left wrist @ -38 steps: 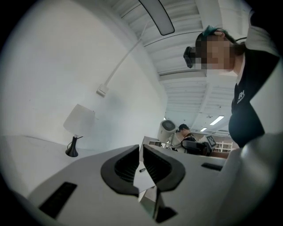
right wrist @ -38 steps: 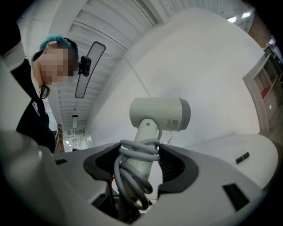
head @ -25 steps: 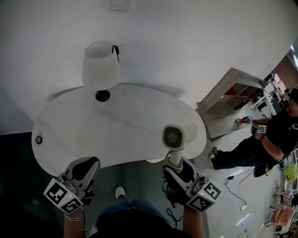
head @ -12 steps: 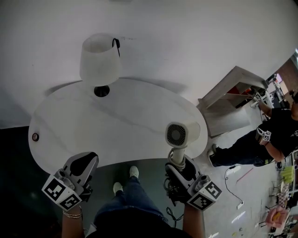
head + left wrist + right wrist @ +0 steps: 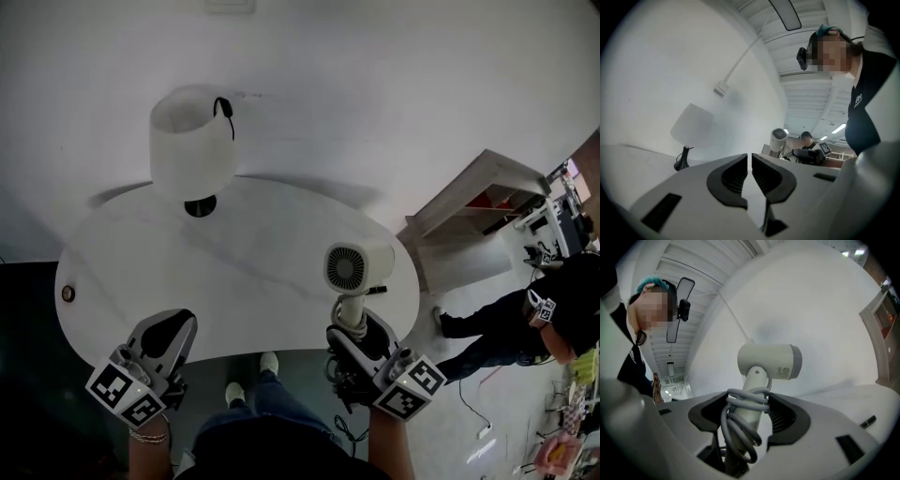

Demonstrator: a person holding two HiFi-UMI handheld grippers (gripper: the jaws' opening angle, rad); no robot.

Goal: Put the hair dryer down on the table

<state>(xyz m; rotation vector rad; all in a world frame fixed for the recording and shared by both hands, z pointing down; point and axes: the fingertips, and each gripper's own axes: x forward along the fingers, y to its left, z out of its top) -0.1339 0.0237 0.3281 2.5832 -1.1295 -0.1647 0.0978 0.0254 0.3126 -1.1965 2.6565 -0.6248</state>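
Small round object (image 5: 67, 293): dark, on the table's far left rim; too small to identify.
Floor, left (image 5: 23, 375): dark; runs beside the table's left end.
Left gripper (image 5: 174, 323): low, at the table's front edge on the left; in the left gripper view (image 5: 750, 174) its jaws stand almost together, only a thin slit between them, with nothing in it.
Lamp (image 5: 190, 141): white shade on a dark base, at the back of the table left of centre, close to the wall; a black piece hangs at the shade's rim.
Table (image 5: 244, 253): white, rounded, faintly veined top; the middle and front left are bare.
Wall (image 5: 375, 84): plain white, just behind the table's rear edge.
Shoes (image 5: 268, 364): the wearer's feet, on grey floor just under the table's curved front edge, between the two grippers.
Hair dryer (image 5: 351, 270): white, handle down, rear grille towards the head camera; held over the table's right end, near the front edge. Not lying on the top.
Cord (image 5: 740, 423): grey, wound in loops round the dryer's handle.
Right gripper (image 5: 352, 328): at the front edge on the right; in the right gripper view (image 5: 748, 414) its jaws are clamped on the wrapped handle.
Shelf unit (image 5: 469, 211): pale, open-fronted, near the table's right edge, a strip of floor between.
Floor, right (image 5: 450, 394): light, with loose cables.
Second person (image 5: 553, 323): dark clothes, far right, well apart from the table.
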